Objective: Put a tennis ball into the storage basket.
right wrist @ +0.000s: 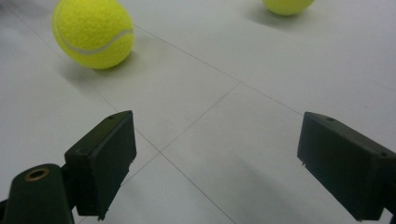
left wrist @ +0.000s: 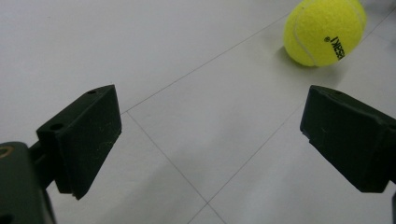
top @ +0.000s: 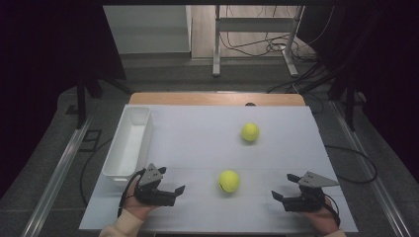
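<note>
Two yellow tennis balls lie on the white table top [top: 197,133]. The near ball [top: 229,181] sits between my two grippers; the far ball [top: 250,132] rests further back, right of centre. My left gripper [top: 172,179] is at the front left, open, its jaws turned toward the near ball [left wrist: 324,30], which lies ahead and to the right of them. At the front right, my right gripper [top: 283,186] is open too. In the right gripper view the near ball [right wrist: 93,32] is ahead to the left and the far ball [right wrist: 287,4] sits at the top edge. Nothing is between either pair of jaws.
A long white bin [top: 129,143] stands along the table's left edge, just behind my left gripper. Beyond the table's far edge are a metal table frame [top: 217,44] and loose cables [top: 267,47] on the floor. Dark curtains flank both sides.
</note>
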Demonstrator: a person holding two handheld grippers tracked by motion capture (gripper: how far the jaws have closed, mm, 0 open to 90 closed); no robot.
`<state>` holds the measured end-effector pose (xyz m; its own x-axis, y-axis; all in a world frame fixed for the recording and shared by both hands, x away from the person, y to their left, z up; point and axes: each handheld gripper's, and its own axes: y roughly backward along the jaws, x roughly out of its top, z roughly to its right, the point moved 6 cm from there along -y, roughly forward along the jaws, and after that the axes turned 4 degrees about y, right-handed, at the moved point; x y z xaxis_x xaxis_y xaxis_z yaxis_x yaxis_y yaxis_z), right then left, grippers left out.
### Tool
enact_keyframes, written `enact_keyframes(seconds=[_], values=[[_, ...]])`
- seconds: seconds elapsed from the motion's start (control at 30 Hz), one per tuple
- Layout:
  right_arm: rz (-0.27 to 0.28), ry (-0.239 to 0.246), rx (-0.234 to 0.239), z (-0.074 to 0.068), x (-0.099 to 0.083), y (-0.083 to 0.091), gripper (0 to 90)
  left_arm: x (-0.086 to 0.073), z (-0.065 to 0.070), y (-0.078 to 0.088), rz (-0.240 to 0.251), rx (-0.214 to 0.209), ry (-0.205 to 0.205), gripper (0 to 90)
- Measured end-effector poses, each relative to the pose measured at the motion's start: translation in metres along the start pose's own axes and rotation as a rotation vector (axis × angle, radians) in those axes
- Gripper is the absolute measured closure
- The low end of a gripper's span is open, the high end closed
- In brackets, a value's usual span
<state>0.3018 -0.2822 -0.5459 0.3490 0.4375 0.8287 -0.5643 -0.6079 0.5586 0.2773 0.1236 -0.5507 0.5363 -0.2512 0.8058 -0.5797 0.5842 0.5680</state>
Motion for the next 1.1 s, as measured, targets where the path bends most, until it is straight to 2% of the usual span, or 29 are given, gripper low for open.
enact_keyframes(seconds=[0.83,1.1], values=[[-0.008,0.003,0.004,0.000,-0.001,-0.001,12.3,0.016,0.009,-0.001,0.007,-0.014,-0.012,6.4],[0.000,0.008,-0.002,0.000,0.000,0.000,12.6,0.021,0.014,-0.004,-0.002,-0.017,-0.034,6.5]])
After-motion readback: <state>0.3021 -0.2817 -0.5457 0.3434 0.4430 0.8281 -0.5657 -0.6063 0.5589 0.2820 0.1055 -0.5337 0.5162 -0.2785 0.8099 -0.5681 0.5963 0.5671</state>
